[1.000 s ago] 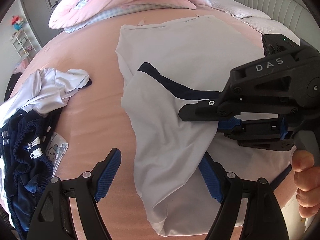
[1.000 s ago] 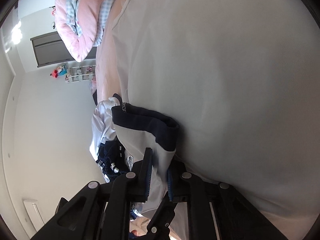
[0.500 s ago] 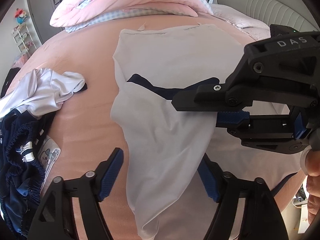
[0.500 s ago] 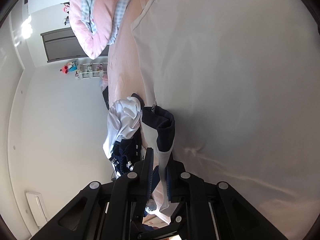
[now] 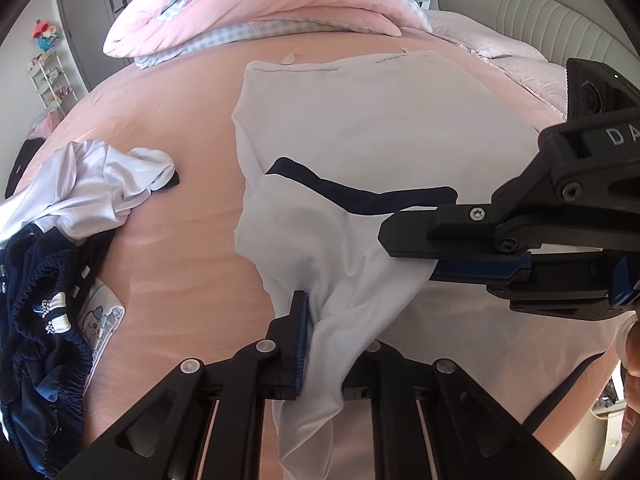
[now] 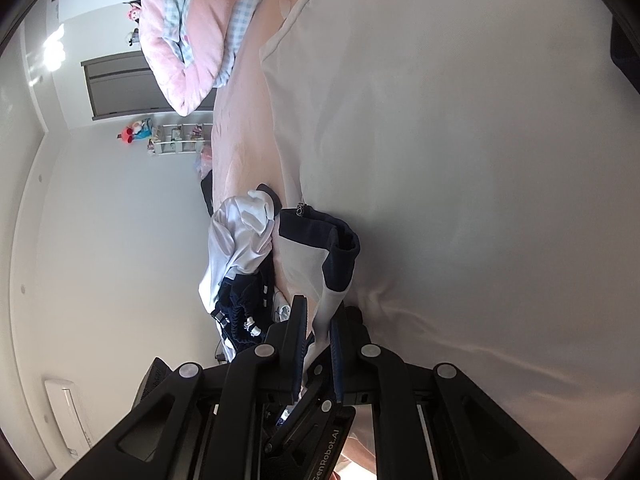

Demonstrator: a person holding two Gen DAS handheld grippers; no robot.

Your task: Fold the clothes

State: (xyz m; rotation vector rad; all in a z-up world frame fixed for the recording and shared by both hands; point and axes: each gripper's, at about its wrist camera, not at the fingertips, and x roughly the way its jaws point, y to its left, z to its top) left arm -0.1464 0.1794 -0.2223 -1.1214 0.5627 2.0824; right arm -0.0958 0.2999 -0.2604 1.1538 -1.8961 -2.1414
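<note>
The left gripper pinches the white shirt's sleeve; beside it the right gripper clamps the same sleeve (near its navy cuff). The shirt lies spread on the pink bed.

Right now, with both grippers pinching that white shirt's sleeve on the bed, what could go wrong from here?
1. The left gripper holds only a bunched pinch of the white shirt, so the thin fabric may slip out when pulled.
2. The right gripper grips just below the navy cuff; uneven pulling could twist the sleeve and leave the fold skewed.
3. Dragging could wrinkle the flat shirt body across the pink bedsheet.
</note>
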